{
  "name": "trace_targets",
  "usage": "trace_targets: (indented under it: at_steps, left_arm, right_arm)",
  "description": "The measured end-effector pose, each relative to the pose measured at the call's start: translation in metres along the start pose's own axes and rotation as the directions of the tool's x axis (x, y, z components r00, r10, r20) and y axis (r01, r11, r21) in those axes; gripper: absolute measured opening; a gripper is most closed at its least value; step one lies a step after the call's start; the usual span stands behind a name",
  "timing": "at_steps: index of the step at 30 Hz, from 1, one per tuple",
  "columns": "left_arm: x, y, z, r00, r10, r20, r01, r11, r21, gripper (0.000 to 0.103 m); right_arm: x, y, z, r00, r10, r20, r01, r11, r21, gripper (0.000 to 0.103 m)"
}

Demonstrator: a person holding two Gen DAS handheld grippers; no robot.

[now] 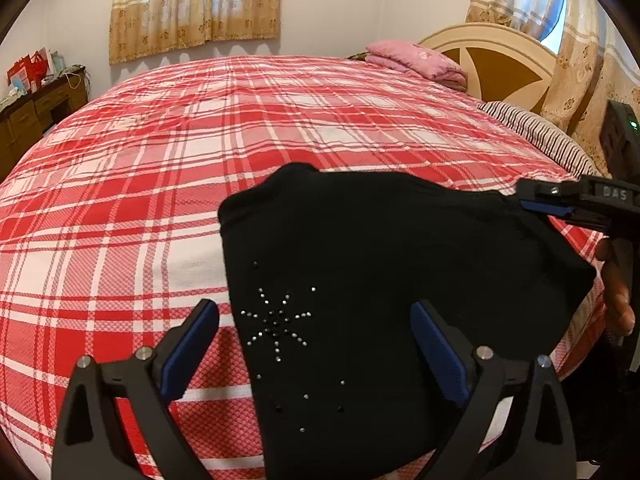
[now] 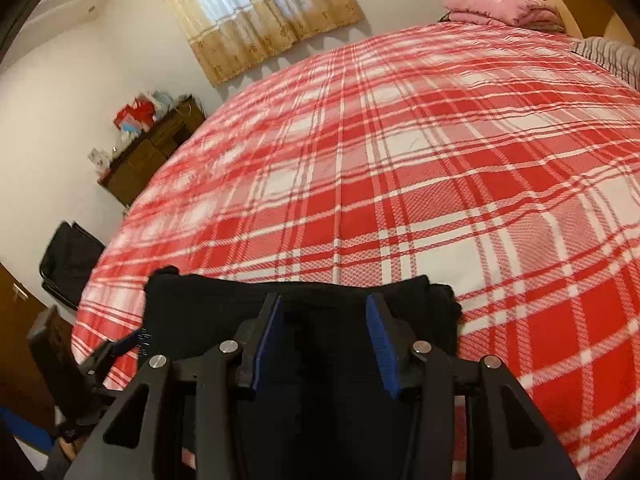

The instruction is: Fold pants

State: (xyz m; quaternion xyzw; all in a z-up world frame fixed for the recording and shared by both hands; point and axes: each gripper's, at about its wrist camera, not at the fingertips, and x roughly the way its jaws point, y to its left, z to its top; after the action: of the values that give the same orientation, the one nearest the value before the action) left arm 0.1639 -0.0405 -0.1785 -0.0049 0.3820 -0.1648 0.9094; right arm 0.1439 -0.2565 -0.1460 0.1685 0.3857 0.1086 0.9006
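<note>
Both grippers, left [image 1: 316, 344] and right [image 2: 325, 342], agape over folded black pants [image 1: 380, 280].

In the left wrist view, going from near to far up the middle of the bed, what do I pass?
Left gripper → black pants with the rhinestone star → red plaid bedspread → far wall's curtain.

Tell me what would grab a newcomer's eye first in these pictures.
The red and white plaid bedspread fills nearly everything. On its near edge lie folded black pants, a rhinestone starburst glinting on them. The left gripper stands wide open over them.
</note>
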Motion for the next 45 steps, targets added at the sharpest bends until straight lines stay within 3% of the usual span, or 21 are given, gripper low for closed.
trace_targets:
  at_steps: [3, 12, 17, 21, 24, 31, 37, 39, 41, 45]
  left_arm:
    - [0.002, 0.002, -0.001, 1.0, -0.009, -0.005, 0.009, 1.0, -0.006, 0.099]
    - [0.012, 0.008, -0.004, 0.999, -0.033, -0.017, 0.032, 0.998, -0.057, 0.103]
    - [0.011, 0.009, -0.004, 0.999, -0.035, -0.015, 0.034, 0.998, -0.047, 0.103]
    - [0.003, 0.018, 0.001, 0.999, -0.014, 0.034, 0.016, 0.997, -0.072, 0.103]
    - [0.012, 0.02, 0.001, 0.999, -0.042, -0.007, 0.041, 0.996, -0.075, 0.103]
    - [0.018, 0.021, 0.0, 0.999, -0.051, -0.005, 0.05, 0.995, -0.081, 0.103]
    - [0.022, 0.023, 0.004, 0.997, -0.075, -0.026, 0.073, 0.995, -0.062, 0.103]
    - [0.019, 0.025, 0.003, 0.996, -0.092, -0.019, 0.09, 0.993, -0.079, 0.103]
    - [0.013, 0.026, 0.0, 0.994, -0.106, -0.002, 0.106, 0.99, -0.093, 0.098]
    - [0.013, 0.032, -0.001, 0.991, -0.134, 0.027, 0.136, 0.986, -0.095, 0.092]
  right_arm:
    - [-0.02, -0.006, -0.007, 0.999, -0.034, 0.033, 0.034, 0.999, -0.014, 0.054]
    - [-0.025, -0.04, -0.04, 0.997, -0.062, -0.042, 0.063, 0.998, 0.025, 0.055]
    - [-0.022, -0.047, -0.046, 0.999, -0.043, -0.033, 0.044, 0.998, 0.044, 0.055]
    - [-0.025, -0.05, -0.046, 1.0, -0.021, -0.023, 0.022, 0.998, 0.061, 0.055]
    - [-0.024, -0.049, -0.046, 1.0, -0.022, -0.016, 0.023, 0.998, 0.056, 0.055]
    - [-0.011, -0.048, -0.045, 0.999, 0.044, -0.026, -0.042, 0.996, 0.079, 0.055]
    - [-0.005, -0.048, -0.046, 0.999, 0.036, -0.027, -0.034, 0.997, 0.075, 0.055]
    - [-0.007, -0.045, -0.047, 0.999, 0.035, -0.021, -0.034, 0.997, 0.068, 0.048]
    - [-0.013, -0.045, -0.049, 0.994, 0.105, -0.01, -0.104, 0.99, 0.095, 0.038]
    - [-0.006, -0.052, -0.052, 0.993, 0.115, -0.025, -0.111, 0.987, 0.118, 0.038]
